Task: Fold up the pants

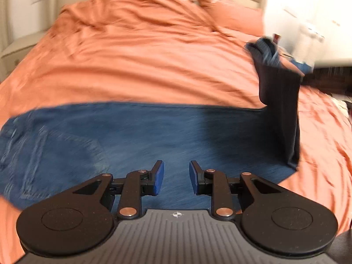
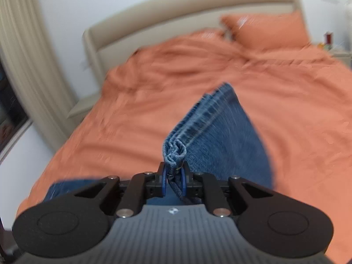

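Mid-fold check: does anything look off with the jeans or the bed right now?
Nothing damaged or spilled. The right gripper pinches a bunched hem of the jeans, lifted off the rumpled orange duvet. The left gripper is open and empty above the denim.

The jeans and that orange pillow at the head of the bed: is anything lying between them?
Nothing but rumpled orange bedding lies between the jeans and the pillow; the left wrist view shows that stretch best.
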Demonstrator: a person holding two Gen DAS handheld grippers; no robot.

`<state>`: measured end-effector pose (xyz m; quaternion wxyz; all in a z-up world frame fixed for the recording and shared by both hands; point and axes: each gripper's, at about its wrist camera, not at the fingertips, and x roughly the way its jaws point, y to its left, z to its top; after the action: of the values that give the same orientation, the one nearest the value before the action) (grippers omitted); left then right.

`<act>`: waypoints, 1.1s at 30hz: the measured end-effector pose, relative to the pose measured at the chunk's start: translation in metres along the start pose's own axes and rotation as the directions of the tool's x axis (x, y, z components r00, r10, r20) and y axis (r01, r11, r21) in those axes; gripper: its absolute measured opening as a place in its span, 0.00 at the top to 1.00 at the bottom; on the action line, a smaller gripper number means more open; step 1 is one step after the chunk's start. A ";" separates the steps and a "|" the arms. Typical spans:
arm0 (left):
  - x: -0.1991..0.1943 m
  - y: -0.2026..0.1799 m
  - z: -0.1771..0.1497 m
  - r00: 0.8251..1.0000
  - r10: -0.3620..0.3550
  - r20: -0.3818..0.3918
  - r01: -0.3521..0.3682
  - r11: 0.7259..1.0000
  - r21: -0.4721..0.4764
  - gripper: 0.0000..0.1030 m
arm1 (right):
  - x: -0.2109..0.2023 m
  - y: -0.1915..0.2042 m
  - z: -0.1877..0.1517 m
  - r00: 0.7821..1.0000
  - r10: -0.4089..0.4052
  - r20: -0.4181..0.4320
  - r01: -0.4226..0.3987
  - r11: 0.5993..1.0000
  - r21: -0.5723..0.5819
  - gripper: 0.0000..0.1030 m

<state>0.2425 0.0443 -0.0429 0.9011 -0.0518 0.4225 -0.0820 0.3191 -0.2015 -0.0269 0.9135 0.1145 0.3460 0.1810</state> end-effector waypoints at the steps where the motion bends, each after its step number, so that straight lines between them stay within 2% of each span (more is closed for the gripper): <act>1: 0.001 0.006 -0.004 1.000 0.000 -0.005 0.000 1.000 -0.020 0.69 | 0.016 0.010 -0.016 0.999 0.013 -0.043 -0.013 1.000 -0.011 0.92; 4: 0.006 0.025 -0.014 0.999 -0.026 -0.020 0.024 0.997 -0.071 0.66 | 0.060 0.032 -0.067 0.983 0.024 -0.182 -0.037 0.997 -0.065 0.92; 6: 0.006 0.034 -0.023 0.999 -0.027 -0.020 0.026 0.996 -0.083 0.59 | 0.083 0.041 -0.098 0.963 -0.007 -0.268 -0.024 0.993 -0.112 0.92; 9: 0.011 0.041 -0.028 0.998 -0.053 -0.016 0.051 0.993 -0.103 0.53 | 0.103 0.041 -0.125 0.940 -0.029 -0.339 -0.021 0.990 -0.142 0.89; 12: 0.019 0.048 -0.032 0.992 -0.126 -0.031 0.120 0.982 -0.143 0.53 | 0.106 0.039 -0.128 0.934 0.002 -0.357 -0.052 0.990 -0.128 0.76; 13: 0.023 0.048 -0.030 0.990 -0.133 -0.037 0.126 0.981 -0.150 0.53 | 0.107 0.040 -0.127 0.930 0.017 -0.367 -0.067 0.990 -0.123 0.68; 15: 0.029 0.044 -0.027 0.989 -0.139 -0.045 0.131 0.980 -0.151 0.49 | 0.107 0.043 -0.123 0.920 0.036 -0.390 -0.088 0.989 -0.116 0.61; 17: 0.035 0.043 -0.021 0.984 -0.172 -0.046 0.161 0.971 -0.176 0.45 | 0.108 0.049 -0.113 0.915 0.037 -0.402 -0.098 0.987 -0.131 0.61; 20: 0.046 0.045 -0.012 0.973 -0.228 -0.041 0.213 0.949 -0.231 0.43 | 0.093 0.038 -0.098 0.923 0.046 -0.382 -0.105 0.986 -0.133 0.60; 22: 0.056 0.044 -0.005 0.966 -0.257 -0.030 0.239 0.932 -0.273 0.41 | 0.086 0.028 -0.085 0.934 0.035 -0.355 -0.090 0.986 -0.138 0.57; 25: 0.081 0.047 0.002 0.953 -0.304 -0.016 0.278 0.890 -0.362 0.41 | 0.073 0.002 -0.067 0.951 -0.035 -0.306 -0.017 0.986 -0.164 0.57; 29: 0.125 0.061 0.002 0.935 -0.355 0.014 0.309 0.795 -0.522 0.42 | 0.063 -0.049 -0.054 0.955 -0.132 -0.266 0.091 0.983 -0.160 0.57; 31: 0.143 0.065 0.001 0.923 -0.384 0.024 0.331 0.759 -0.561 0.46 | 0.057 -0.072 -0.054 0.953 -0.167 -0.251 0.128 0.978 -0.166 0.57; 33: 0.157 0.064 0.003 0.920 -0.391 0.027 0.335 0.747 -0.574 0.54 | 0.054 -0.093 -0.054 0.951 -0.194 -0.241 0.158 0.975 -0.159 0.57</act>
<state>0.3505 0.0773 -0.1696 0.7898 -0.3948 0.4514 -0.1285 0.3433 -0.2594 -0.1293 0.8796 -0.0043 0.4559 0.1354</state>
